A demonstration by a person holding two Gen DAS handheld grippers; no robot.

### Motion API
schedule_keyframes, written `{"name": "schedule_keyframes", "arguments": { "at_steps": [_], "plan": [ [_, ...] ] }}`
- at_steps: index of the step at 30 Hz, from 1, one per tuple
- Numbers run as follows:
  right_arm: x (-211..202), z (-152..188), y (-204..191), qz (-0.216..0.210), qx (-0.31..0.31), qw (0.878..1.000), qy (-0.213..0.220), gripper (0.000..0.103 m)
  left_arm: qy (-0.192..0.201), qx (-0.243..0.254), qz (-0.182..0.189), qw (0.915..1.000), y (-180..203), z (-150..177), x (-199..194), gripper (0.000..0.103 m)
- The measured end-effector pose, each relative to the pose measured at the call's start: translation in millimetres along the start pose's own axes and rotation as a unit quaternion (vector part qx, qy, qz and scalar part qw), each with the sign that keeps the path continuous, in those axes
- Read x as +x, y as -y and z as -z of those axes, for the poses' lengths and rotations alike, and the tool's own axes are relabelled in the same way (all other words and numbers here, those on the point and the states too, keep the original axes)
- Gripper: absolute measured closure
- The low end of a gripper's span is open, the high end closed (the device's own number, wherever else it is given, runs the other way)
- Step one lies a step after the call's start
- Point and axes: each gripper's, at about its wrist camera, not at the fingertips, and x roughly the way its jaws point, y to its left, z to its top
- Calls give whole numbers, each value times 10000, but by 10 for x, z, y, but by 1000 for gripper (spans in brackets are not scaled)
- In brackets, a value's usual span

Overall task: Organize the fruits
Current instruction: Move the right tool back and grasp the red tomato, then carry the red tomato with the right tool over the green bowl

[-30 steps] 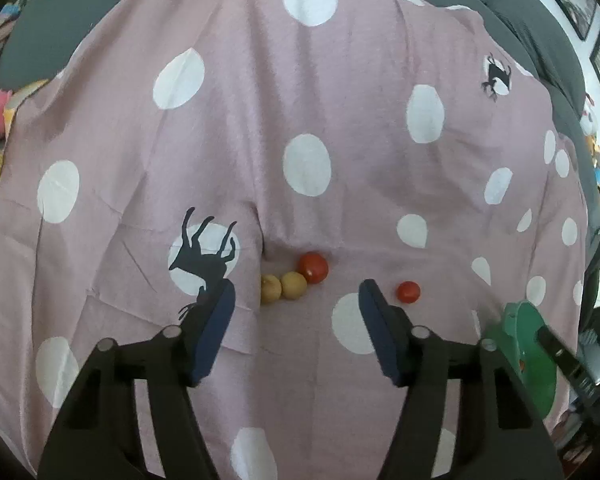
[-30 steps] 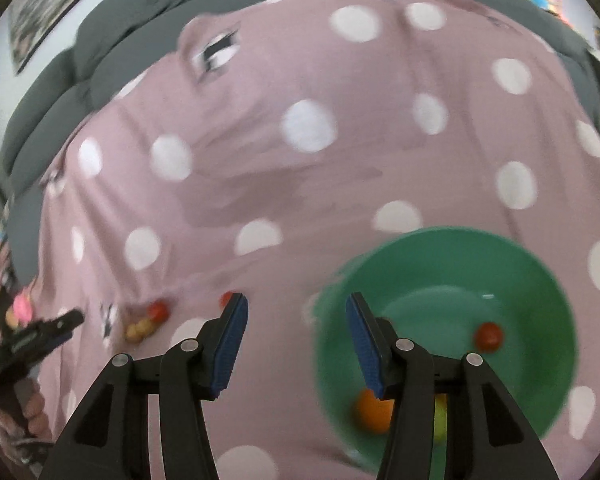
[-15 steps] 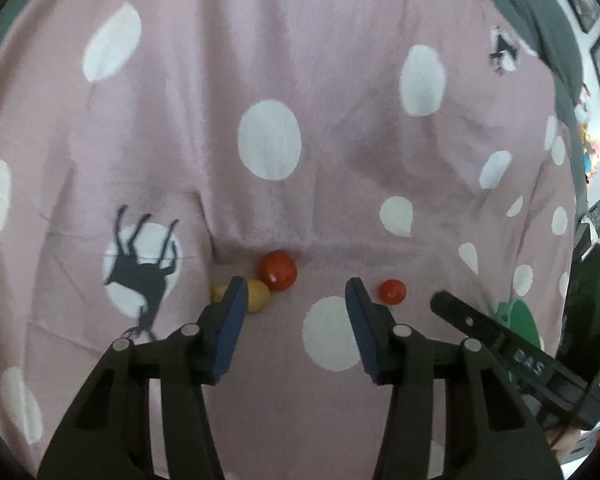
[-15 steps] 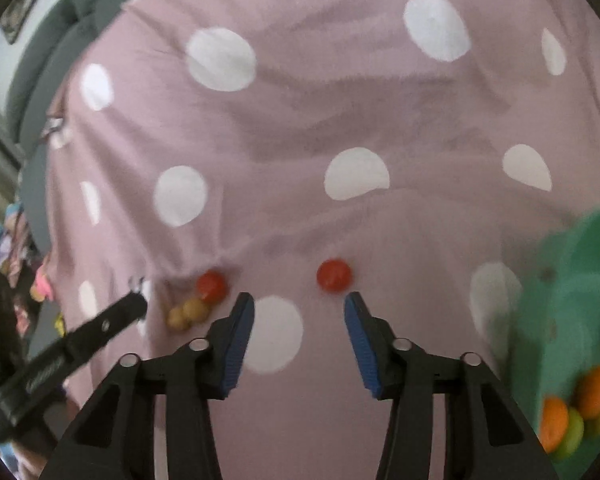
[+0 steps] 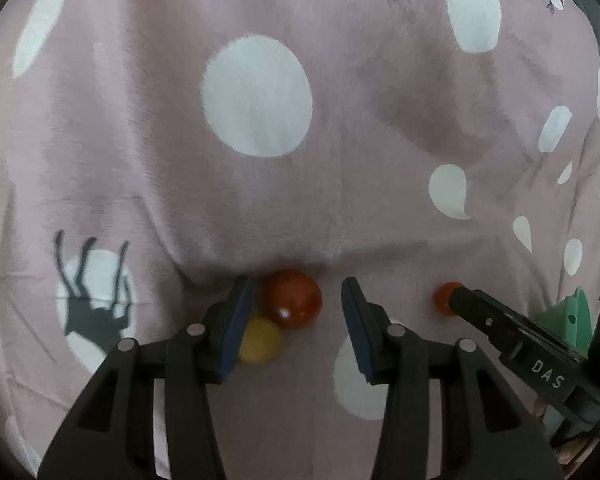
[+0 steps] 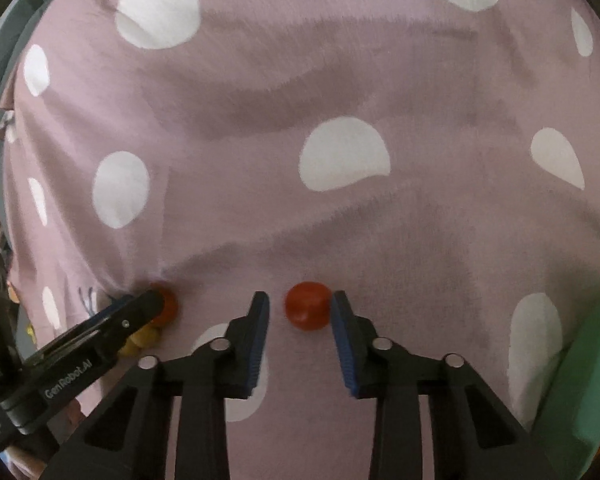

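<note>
from my seat the cloth (image 5: 340, 60) is dusty pink with big white polka dots, plus a black deer print low on the left of the left wrist view. the bigger tomato (image 5: 293, 299) is deep red with a shiny spot, the round fruit (image 5: 260, 340) under it pale yellow. the small tomato (image 6: 308, 306) is bright red. gripper pads (image 6: 260, 340) are blue on black frames. the bowl (image 6: 580, 380) at the right edge is mint green.
</note>
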Motion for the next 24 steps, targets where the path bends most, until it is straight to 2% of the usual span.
{"name": "schedule_keyframes", "arguments": {
  "at_steps": [2,3,6,9,15,19,24],
  "plan": [
    [40,13,1,-7,2,10000,-28,69,-29,-9,-34,10000,-6,11,55,59],
    [50,18,1,-37,17,10000,-30,70,-21,18,-216,9998,-8,18,94,63],
    [90,39,-18,-56,8,10000,-64,72,25,166,-368,9992,16,33,105,64],
    [76,66,-65,18,-80,10000,-47,73,59,148,-493,9987,-17,37,92,73],
    [-1,108,-180,104,-160,9998,15,73,57,84,-409,9991,-61,48,-9,73],
    [-184,177,-316,216,-279,9990,276,73,248,102,-273,9993,-40,102,-301,73],
    [-431,313,-370,120,-320,9983,472,73,531,87,-86,9985,-37,208,-679,73]
  ]
}}
